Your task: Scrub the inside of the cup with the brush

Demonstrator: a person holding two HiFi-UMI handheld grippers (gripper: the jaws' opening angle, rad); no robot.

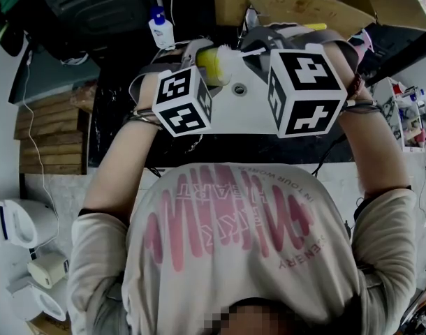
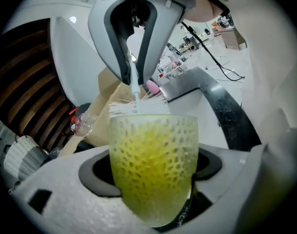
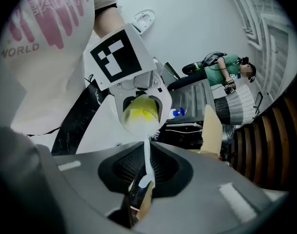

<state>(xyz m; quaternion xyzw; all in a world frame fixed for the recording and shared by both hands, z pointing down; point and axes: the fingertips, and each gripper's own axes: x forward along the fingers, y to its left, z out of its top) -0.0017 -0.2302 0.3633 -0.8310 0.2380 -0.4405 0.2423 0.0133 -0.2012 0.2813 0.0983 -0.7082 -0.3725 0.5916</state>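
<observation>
Head view, 11 o'clock: white plastic bottle w/ blue cap [image 1: 160, 28], upright, beyond the raised hands.

Left gripper [image 2: 153, 173]: fingers clamped on the yellow-green translucent dimpled cup [image 2: 153, 145], one finger pad each side of the lower wall. The cup sits upright in this gripper's own view, rim at 12 o'clock. In head view it is held up in front of the person's chest, at 12 o'clock, between the two marker cubes and lying roughly level with its mouth toward the right gripper.

White bristle brush w/ thin white handle [image 2: 135, 89]: bristle head is at the cup's mouth and bristles splay past the rim on both sides. Depth inside the cup can't be read. The handle runs from the rim up to 12 o'clock in left gripper view.

Right gripper [image 3: 146, 172]: fingers closed on the brush handle near its end. The handle points to 12 o'clock, straight at the cup's mouth. The two grippers face each other, near but not touching.

Head view, 1 o'clock: brown cardboard box [image 1: 297, 2], behind the grippers.

Right gripper view, 2 o'clock: second person in green top [image 3: 221, 67], well apart from the work.
</observation>
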